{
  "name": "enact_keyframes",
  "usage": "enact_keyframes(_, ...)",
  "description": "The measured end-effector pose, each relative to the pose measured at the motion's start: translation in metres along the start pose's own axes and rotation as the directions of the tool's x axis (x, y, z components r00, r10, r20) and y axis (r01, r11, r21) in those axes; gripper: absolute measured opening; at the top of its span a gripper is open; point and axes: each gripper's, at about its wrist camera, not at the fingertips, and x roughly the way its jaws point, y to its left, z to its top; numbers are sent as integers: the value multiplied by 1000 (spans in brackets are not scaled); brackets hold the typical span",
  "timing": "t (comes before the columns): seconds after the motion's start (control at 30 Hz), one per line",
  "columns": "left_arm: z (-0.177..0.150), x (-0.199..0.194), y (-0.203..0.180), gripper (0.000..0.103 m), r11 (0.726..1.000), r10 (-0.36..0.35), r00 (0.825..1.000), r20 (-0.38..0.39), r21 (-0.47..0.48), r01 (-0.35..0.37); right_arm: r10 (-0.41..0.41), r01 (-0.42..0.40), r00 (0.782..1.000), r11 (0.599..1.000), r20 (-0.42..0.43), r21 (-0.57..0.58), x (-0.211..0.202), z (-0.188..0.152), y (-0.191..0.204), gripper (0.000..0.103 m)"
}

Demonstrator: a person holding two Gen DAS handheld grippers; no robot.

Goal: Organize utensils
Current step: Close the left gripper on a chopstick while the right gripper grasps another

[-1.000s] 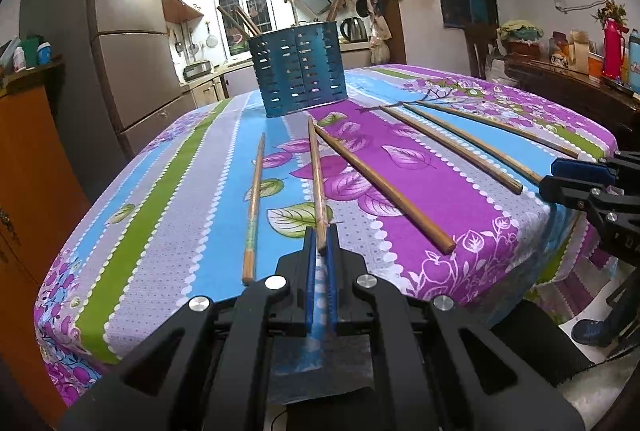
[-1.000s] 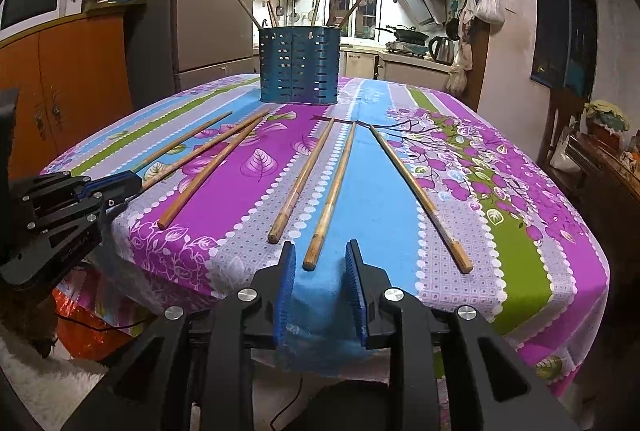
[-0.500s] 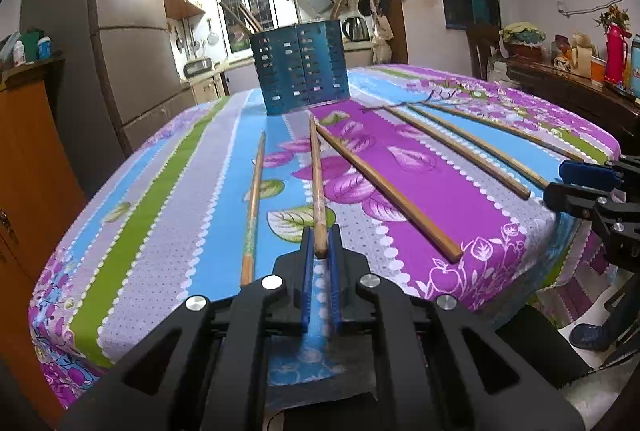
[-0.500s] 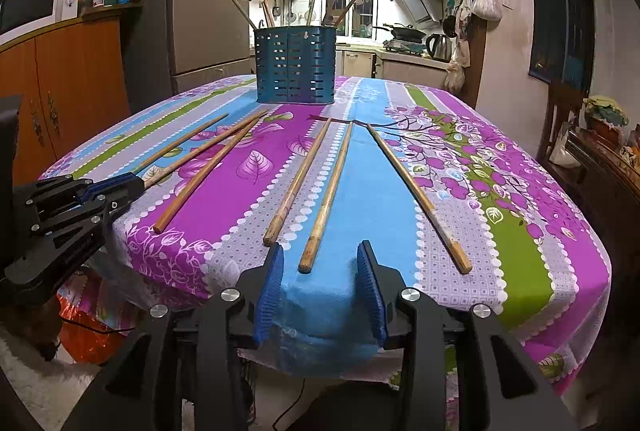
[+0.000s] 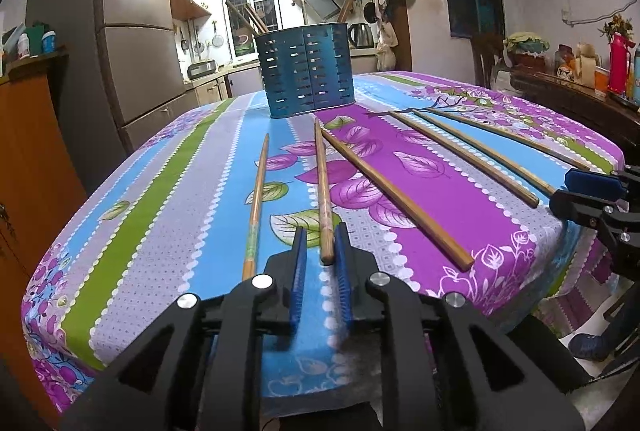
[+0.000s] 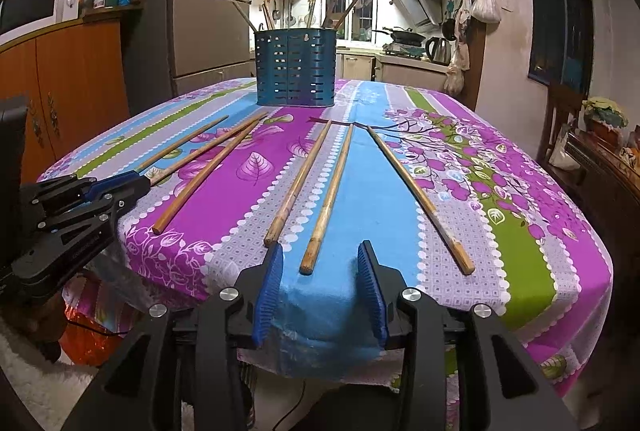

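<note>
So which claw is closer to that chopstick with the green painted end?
The left claw. It sits just right of the green-ended wooden chopstick, straddling the neighbouring chopstick. The right claw is farther along the table edge, several chopsticks away.

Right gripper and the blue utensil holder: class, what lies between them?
In the right wrist view, a chopstick lies on the tablecloth between the right gripper and the blue utensil holder.
</note>
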Motion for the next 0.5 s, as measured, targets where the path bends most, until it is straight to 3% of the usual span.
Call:
enact_keyframes(0.2, -2, -1, -2, 13, 1000, 11, 1000, 8, 12, -11, -25, 25, 1000, 1000, 9, 17, -2, -2, -2, 40)
enact_keyframes(0.33, -1, -2, -2, 12, 1000, 11, 1000, 9, 13, -11, -2, 2, 1000, 1000, 9, -9, 0, -2, 4, 24)
enact_keyframes(0.5, -2, -2, -2, 12, 1000, 8, 1000, 9, 15, -8, 6, -6, 1000, 1000, 9, -3, 1, -2, 5, 19)
